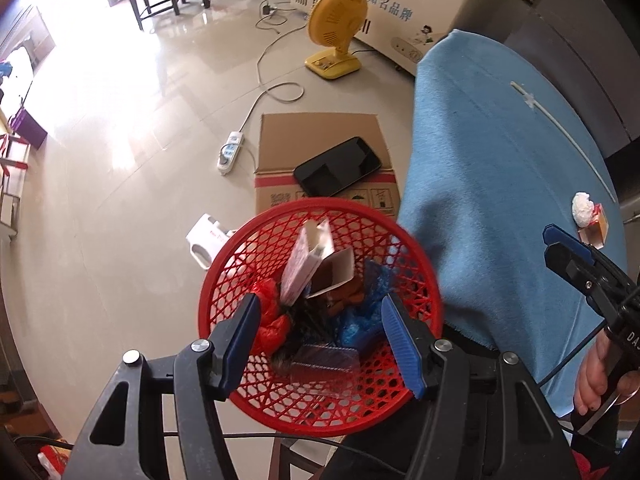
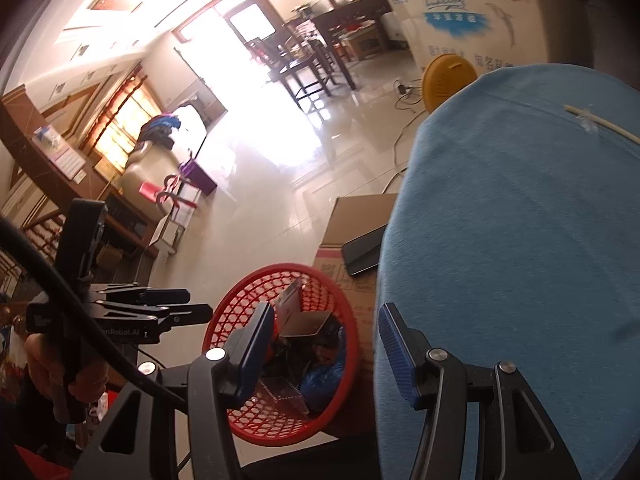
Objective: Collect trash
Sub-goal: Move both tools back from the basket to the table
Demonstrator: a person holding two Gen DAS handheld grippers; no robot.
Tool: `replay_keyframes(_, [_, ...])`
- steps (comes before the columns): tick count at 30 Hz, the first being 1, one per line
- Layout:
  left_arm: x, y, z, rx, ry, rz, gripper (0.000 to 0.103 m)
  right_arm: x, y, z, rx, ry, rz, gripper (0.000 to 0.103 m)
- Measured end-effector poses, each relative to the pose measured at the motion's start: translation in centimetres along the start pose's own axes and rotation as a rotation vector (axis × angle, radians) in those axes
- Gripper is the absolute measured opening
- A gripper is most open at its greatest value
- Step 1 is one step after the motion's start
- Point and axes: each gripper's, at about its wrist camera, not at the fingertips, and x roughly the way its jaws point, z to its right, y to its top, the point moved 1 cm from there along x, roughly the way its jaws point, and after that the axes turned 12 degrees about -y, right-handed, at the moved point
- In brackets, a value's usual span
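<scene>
A red mesh basket point(image 1: 224, 280) stands on the floor beside the blue-clothed table point(image 1: 500, 184). It holds a white carton point(image 1: 306, 266), a red bag point(image 1: 272, 320), a blue bag point(image 1: 360, 320) and a clear plastic box point(image 1: 324, 372). My left gripper point(image 1: 320, 320) is open and empty above the basket. A white crumpled ball point(image 1: 582, 208) and a small box point(image 1: 596, 228) lie on the table at the right. My right gripper point(image 2: 324, 340) is open and empty between the basket point(image 2: 240, 308) and the table edge point(image 2: 520, 240); it also shows in the left wrist view point(image 1: 568, 256).
A flat cardboard box point(image 1: 320, 136) with a black phone point(image 1: 338, 166) lies behind the basket. A power strip point(image 1: 230, 150), a yellow fan point(image 1: 336, 36) and a white freezer point(image 1: 400, 0) stand further back. A white stick point(image 1: 560, 132) lies on the table.
</scene>
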Motion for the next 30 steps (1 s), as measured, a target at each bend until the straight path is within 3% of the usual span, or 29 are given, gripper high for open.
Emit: replay_keyframes(30, [0.3,2.5,14.1,0.302,-0.137,0.058,0.064,-7.0,-1.0,8.6,0.194,-0.121,0.120,0.058])
